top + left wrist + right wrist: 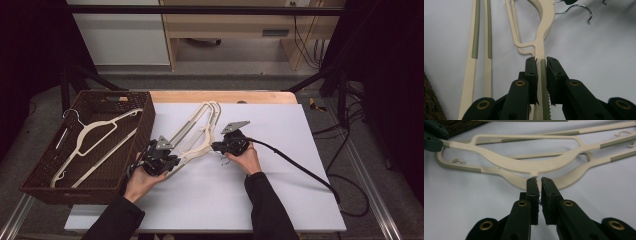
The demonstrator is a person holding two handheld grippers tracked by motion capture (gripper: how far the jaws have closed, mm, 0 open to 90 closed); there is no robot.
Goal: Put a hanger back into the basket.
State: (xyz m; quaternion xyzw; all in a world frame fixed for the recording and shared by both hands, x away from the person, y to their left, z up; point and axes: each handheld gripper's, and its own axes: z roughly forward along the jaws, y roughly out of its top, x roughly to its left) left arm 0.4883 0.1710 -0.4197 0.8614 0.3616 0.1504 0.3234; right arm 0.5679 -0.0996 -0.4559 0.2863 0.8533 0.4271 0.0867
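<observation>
We clamp the cream hanger's (541, 37) arm in our left gripper (541, 65) and its neck in our right gripper (537, 180).

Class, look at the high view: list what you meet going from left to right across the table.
Wicker basket holding a hanger → left gripper → cream hangers on the table → right gripper → black cable.

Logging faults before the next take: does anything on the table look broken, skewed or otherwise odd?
Nothing looks broken or spilled. Two cream hangers lie stacked slightly askew on the white mat, and one hanger lies in the wicker basket. The left hand-held gripper clamps a hanger arm; the right hand-held gripper sits at the neck.
</observation>
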